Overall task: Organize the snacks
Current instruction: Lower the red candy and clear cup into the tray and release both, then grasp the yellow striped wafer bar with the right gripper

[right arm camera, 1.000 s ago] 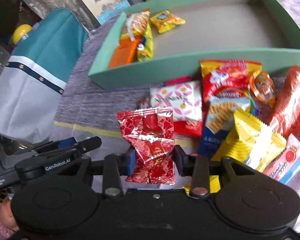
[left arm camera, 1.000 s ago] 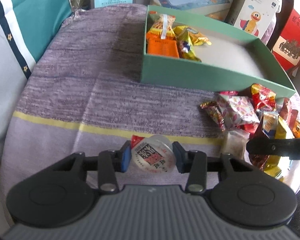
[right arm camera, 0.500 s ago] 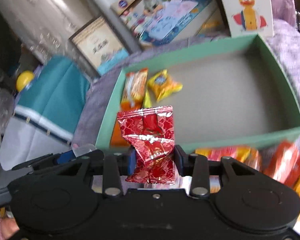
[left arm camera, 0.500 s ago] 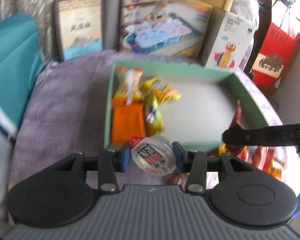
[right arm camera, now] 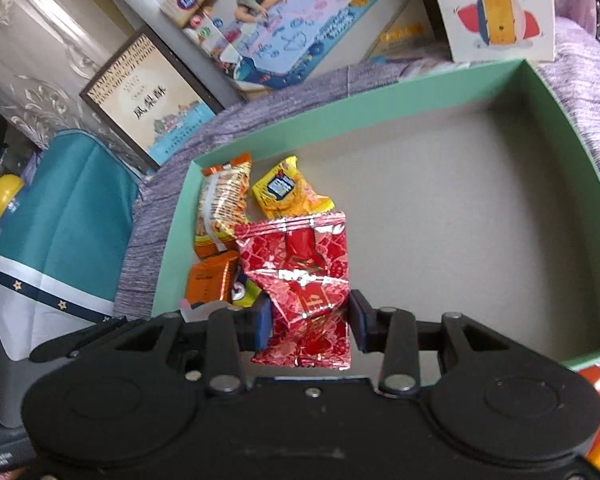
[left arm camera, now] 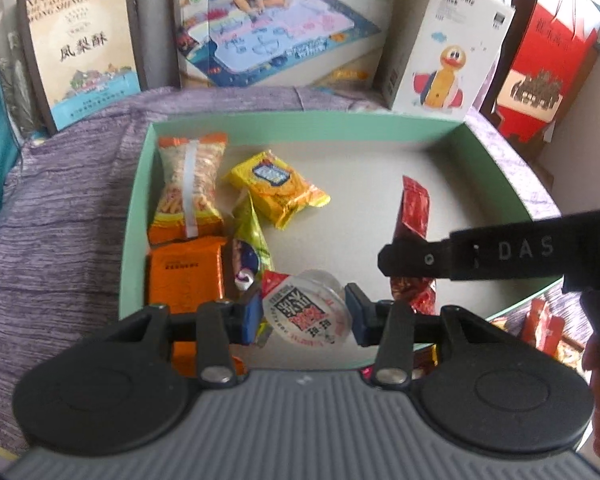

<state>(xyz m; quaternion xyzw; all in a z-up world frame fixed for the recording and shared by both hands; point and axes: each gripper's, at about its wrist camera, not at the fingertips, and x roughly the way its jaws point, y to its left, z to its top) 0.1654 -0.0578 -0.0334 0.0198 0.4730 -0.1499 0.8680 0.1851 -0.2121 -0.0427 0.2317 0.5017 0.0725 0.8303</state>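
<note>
Snacks ride above the green box (left arm camera: 496, 152): left claw (left arm camera: 304, 314) clamps a jelly cup (left arm camera: 306, 312), right claw (right arm camera: 308, 320) a red packet (right arm camera: 300, 280). Best lowered beside the stowed packs before letting go.

Snack packets (left arm camera: 188, 184) along tray (left arm camera: 300, 124) left wall, boxes (left arm camera: 272, 24) behind tray

A purple woven cloth (left arm camera: 60, 216) covers the bench. Behind it, propped upright, stand a dark-framed cream box with Chinese lettering (left arm camera: 82, 46), a large cardboard box picturing a child on a drawing mat (left arm camera: 276, 28), and a white carton printed with a yellow duck (left arm camera: 444, 48). A red gift box (left arm camera: 548, 60) stands farther right. A teal, white and navy star-trimmed fabric cover (right arm camera: 60, 216) lies left, a yellow ball (right arm camera: 5, 197) beside it
</note>
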